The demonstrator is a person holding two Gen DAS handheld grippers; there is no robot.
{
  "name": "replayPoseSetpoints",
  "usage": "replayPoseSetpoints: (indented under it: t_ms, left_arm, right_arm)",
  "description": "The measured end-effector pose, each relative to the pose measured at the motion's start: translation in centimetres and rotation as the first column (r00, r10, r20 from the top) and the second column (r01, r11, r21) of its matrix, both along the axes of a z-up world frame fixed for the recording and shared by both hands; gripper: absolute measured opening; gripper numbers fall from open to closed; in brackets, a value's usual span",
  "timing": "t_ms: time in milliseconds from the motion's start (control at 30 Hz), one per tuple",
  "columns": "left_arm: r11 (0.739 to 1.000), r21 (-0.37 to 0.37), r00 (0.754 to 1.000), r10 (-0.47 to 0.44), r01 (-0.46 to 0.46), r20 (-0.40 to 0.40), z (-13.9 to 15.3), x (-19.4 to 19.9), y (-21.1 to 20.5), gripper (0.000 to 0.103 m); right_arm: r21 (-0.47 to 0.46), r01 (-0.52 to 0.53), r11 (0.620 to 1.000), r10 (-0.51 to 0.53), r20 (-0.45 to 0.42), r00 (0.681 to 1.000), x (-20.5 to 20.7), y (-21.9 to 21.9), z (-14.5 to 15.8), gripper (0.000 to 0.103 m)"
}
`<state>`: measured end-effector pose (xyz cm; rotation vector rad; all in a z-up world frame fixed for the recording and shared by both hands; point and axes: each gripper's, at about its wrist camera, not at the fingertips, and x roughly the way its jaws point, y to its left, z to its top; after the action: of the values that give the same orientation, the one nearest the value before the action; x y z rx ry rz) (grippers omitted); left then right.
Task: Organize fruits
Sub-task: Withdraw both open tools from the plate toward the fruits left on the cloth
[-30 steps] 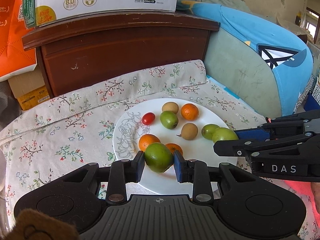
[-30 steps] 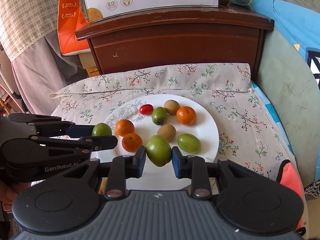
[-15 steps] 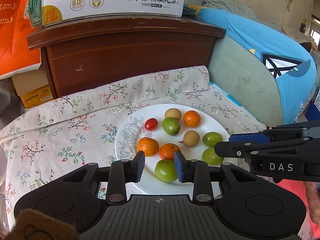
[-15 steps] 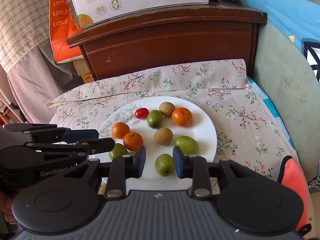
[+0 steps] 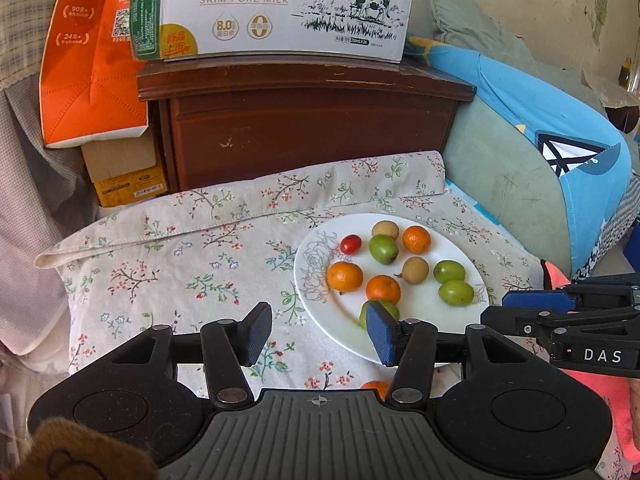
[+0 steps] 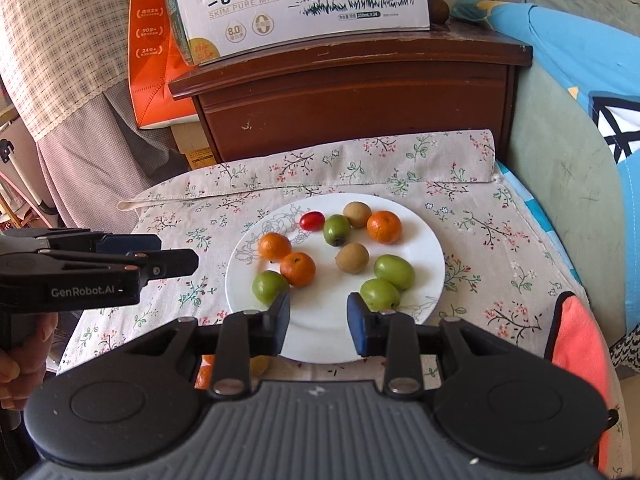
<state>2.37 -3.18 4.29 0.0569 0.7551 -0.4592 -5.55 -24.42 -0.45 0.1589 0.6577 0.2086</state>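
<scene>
A white plate [image 5: 420,312] [image 6: 424,240] on a floral cloth holds several fruits: green ones, oranges, brown ones and a red tomato [image 6: 312,220]. My left gripper [image 5: 318,334] is open and empty, left of the plate's near edge; a green fruit [image 5: 390,308] lies just behind its right finger. My right gripper [image 6: 318,322] is open and empty over the plate's near rim, with a green fruit [image 6: 379,294] beside its right finger and another [image 6: 269,287] beside its left. An orange fruit [image 5: 374,387] lies off the plate, under the left gripper.
A dark wooden cabinet [image 6: 360,104] with a milk carton box [image 6: 300,0] stands behind the cloth. An orange bag [image 5: 88,64] is at the left. A blue-green cushion [image 5: 540,168] rises on the right. A pink cloth [image 6: 580,344] lies at the near right.
Both grippers let go of their green fruits onto the plate, opened wide and drew back. The left gripper also shifted left of the plate.
</scene>
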Motion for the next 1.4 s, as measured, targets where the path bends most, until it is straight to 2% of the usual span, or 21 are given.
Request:
replayPoseSetpoints:
  t_ms: [400, 500, 733, 900, 1033, 1400]
  left_arm:
    - [0.998, 0.049, 0.998, 0.029, -0.027, -0.053, -2.3, -3.4, 2.7, 0.051]
    - [0.998, 0.044, 0.997, 0.043, -0.04, -0.069, -2.7, -3.8, 3.2, 0.061]
    - [0.998, 0.067, 0.996, 0.026, -0.021, -0.083, -3.2, -4.0, 2.8, 0.062]
    - [0.998, 0.05, 0.994, 0.039, -0.034, -0.105, -3.3, -3.7, 2.8, 0.066]
    - [0.998, 0.039, 0.992, 0.049, -0.045, -0.116, -3.3, -3.5, 2.9, 0.066]
    - [1.0, 0.016, 0.991, 0.018, -0.016, -0.129, -3.3, -3.5, 2.5, 0.066]
  right_arm:
    - [-0.024, -0.092, 0.995, 0.091, -0.047, 0.995, -4.9, 3.8, -2.3, 0.033]
    - [-0.034, -0.123, 0.992, 0.121, -0.061, 0.991, -5.4, 4.7, -2.9, 0.033]
    - [-0.059, -0.185, 0.981, 0.18, -0.084, 0.98, -5.1, 6.3, -3.9, 0.033]
    - [-0.09, -0.221, 0.971, 0.212, -0.097, 0.972, -4.7, 7.2, -4.5, 0.033]
    - [-0.123, -0.241, 0.963, 0.229, -0.104, 0.968, -4.3, 7.8, -4.9, 0.041]
    - [-0.209, -0.27, 0.94, 0.253, -0.102, 0.962, -3.5, 8.9, -5.8, 0.041]
